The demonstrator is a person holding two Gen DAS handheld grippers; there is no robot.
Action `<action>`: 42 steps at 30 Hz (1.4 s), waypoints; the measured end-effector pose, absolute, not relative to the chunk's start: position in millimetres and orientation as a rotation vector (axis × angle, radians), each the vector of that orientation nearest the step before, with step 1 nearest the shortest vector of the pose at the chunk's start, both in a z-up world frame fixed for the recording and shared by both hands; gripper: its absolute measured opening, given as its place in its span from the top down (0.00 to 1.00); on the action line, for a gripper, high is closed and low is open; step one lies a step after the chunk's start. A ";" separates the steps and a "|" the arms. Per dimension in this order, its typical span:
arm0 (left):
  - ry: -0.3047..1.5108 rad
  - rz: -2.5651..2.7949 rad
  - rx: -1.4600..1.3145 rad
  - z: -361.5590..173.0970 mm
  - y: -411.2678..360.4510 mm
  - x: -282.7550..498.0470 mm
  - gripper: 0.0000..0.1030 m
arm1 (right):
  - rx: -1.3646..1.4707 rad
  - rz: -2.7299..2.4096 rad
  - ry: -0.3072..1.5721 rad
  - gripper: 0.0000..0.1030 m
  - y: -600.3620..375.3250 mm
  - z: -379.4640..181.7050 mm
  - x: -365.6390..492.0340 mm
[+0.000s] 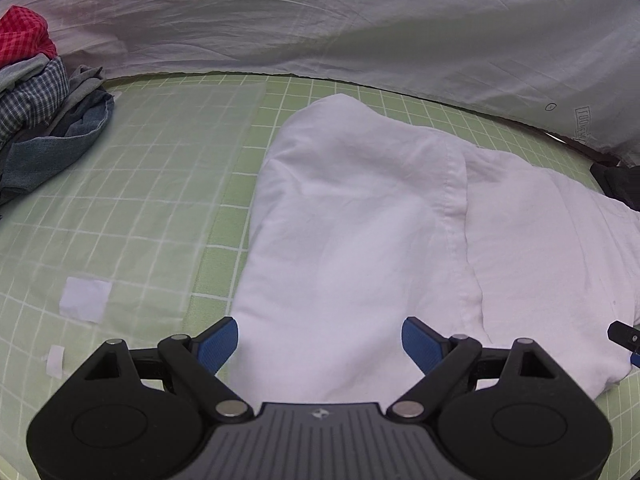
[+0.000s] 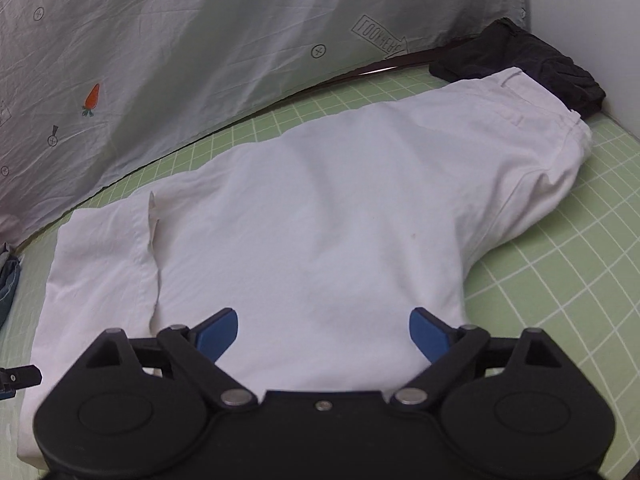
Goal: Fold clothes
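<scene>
White garment lies folded flat on the green grid mat, centre of the bench, one layer overlapping the other along a seam. Left hand-held gripper hangs over its near edge, jaws wide, nothing between them. Right hand-held gripper same: jaws wide, empty, above the garment. Pile of clothes far left; dark garment far right.

White trousers lie folded flat on the green grid mat, one part laid over another, waistband at the far right end. A heap of unfolded clothes sits far left.
</scene>
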State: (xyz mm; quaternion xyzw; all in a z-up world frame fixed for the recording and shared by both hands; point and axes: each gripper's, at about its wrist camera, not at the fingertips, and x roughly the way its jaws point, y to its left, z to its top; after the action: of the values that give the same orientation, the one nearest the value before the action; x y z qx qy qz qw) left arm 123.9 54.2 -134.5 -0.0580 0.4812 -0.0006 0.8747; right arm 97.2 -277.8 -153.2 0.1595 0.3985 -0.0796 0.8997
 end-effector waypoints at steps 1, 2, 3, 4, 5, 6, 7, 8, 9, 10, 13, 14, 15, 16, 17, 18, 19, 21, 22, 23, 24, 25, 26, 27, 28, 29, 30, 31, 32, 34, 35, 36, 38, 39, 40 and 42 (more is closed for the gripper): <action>1.012 -0.004 -0.106 -136.3 44.3 125.1 0.13 | 0.347 -0.179 0.826 0.04 -290.4 -155.5 93.7; 1.020 -0.005 -0.089 -138.6 33.4 126.5 0.13 | 0.363 -0.193 0.827 0.02 -302.5 -158.3 90.2; 1.027 -0.005 -0.080 -141.1 25.7 127.8 0.13 | 0.377 -0.205 0.829 0.01 -314.0 -161.4 87.9; 1.034 -0.004 -0.073 -143.6 19.1 129.0 0.13 | 0.390 -0.214 0.833 0.01 -326.4 -162.9 88.1; 1.046 0.004 -0.074 -147.7 13.5 131.3 0.13 | 0.402 -0.223 0.837 0.01 -338.7 -164.4 88.3; 1.059 0.022 -0.076 -152.2 9.9 134.1 0.13 | 0.415 -0.232 0.841 0.01 -351.0 -166.0 88.4; 1.071 0.043 -0.076 -156.5 6.9 136.8 0.13 | 0.431 -0.243 0.843 0.01 -363.7 -167.2 89.0; 1.083 0.064 -0.076 -160.9 3.9 139.5 0.13 | 0.453 -0.258 0.841 0.01 -377.4 -168.2 90.9; 1.088 0.077 -0.064 -163.5 1.2 142.0 0.13 | 0.478 -0.271 0.839 0.01 -391.5 -169.8 93.6; 1.090 0.086 -0.048 -165.5 -1.4 144.5 0.13 | 0.503 -0.285 0.836 0.01 -405.6 -171.5 96.3; 1.096 0.120 -0.006 -170.4 -8.0 151.1 0.13 | 0.557 -0.330 0.814 0.00 -445.5 -173.9 110.7; 1.101 0.137 -0.001 -172.4 -9.3 153.5 0.13 | 0.573 -0.345 0.805 0.00 -458.6 -174.5 116.2; 1.107 0.152 0.002 -174.1 -10.1 155.2 0.12 | 0.588 -0.359 0.795 0.00 -470.0 -175.1 121.5; 1.112 0.162 0.008 -175.5 -11.1 156.7 0.11 | 0.601 -0.373 0.783 0.00 -479.3 -175.8 127.5; 1.117 0.171 0.014 -176.8 -12.2 158.2 0.10 | 0.615 -0.393 0.769 0.00 -491.0 -176.7 135.2; 1.122 0.179 0.021 -178.2 -13.4 160.1 0.09 | 0.626 -0.411 0.756 0.00 -501.8 -177.7 143.1; 1.129 0.187 0.029 -179.7 -14.7 162.2 0.08 | 0.635 -0.425 0.743 0.00 -511.0 -178.8 151.0; 1.143 0.193 0.051 -182.9 -17.0 167.5 0.06 | 0.661 -0.438 0.713 0.00 -528.4 -181.1 165.9; 1.147 0.194 0.057 -184.4 -17.4 169.9 0.04 | 0.670 -0.437 0.701 0.00 -533.1 -182.2 171.4; 1.151 0.195 0.064 -186.0 -17.9 172.3 0.01 | 0.676 -0.433 0.690 0.00 -538.1 -184.0 178.7; 1.156 0.195 0.060 -186.8 -17.0 174.5 0.00 | 0.676 -0.429 0.685 0.00 -541.9 -186.2 186.0; 1.161 0.194 0.052 -187.3 -15.7 176.5 0.00 | 0.673 -0.436 0.689 0.00 -543.6 -188.4 190.9; 1.171 0.193 0.040 -187.6 -13.6 179.5 0.00 | 0.668 -0.456 0.701 0.00 -545.6 -191.2 196.7; 1.178 0.190 0.033 -187.7 -12.3 181.5 0.00 | 0.666 -0.471 0.709 0.01 -546.9 -193.5 200.7; 1.184 0.188 0.030 -187.7 -11.6 183.0 0.00 | 0.669 -0.475 0.707 0.01 -546.7 -194.8 201.1; 1.189 0.185 0.026 -187.7 -10.8 184.5 0.00 | 0.671 -0.479 0.706 0.01 -546.5 -196.2 201.6; 1.190 0.182 0.023 -187.9 -10.2 185.2 0.00 | 0.673 -0.483 0.704 0.01 -546.4 -197.6 202.0; 1.190 0.180 0.021 -188.1 -9.7 185.6 0.00 | 0.670 -0.484 0.702 0.02 -545.5 -198.6 202.4; 1.189 0.177 0.018 -188.3 -9.1 185.9 0.00 | 0.654 -0.480 0.700 0.06 -543.3 -198.9 202.6; 1.185 0.175 0.001 -189.0 -7.2 185.4 0.00 | 0.635 -0.461 0.698 0.13 -539.4 -199.2 203.4; 1.184 0.173 -0.003 -189.3 -6.6 185.4 0.00 | 0.640 -0.449 0.698 0.18 -538.8 -198.9 204.3; 1.184 0.171 -0.008 -189.5 -6.0 185.4 0.00 | 0.654 -0.446 0.694 0.27 -539.2 -198.3 203.5; 1.189 0.166 -0.016 -190.0 -4.7 186.6 0.00 | 0.685 -0.452 0.681 0.40 -541.1 -196.3 200.5; 1.195 0.164 -0.018 -190.1 -4.2 188.1 0.00 | 0.697 -0.453 0.674 0.53 -542.1 -194.7 198.7; 1.201 0.163 -0.021 -190.2 -3.8 189.5 0.00 | 0.700 -0.448 0.663 0.59 -542.4 -191.3 196.2; 1.200 0.164 -0.028 -189.1 -3.0 190.6 0.00 | 0.699 -0.420 0.628 0.83 -540.6 -181.5 191.0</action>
State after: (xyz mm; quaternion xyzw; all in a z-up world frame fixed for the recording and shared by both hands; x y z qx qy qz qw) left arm 190.6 -3.0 -189.1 -0.0132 0.5638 0.0773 0.8222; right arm 191.0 -540.6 -181.5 0.3343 0.3005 -0.2010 0.8704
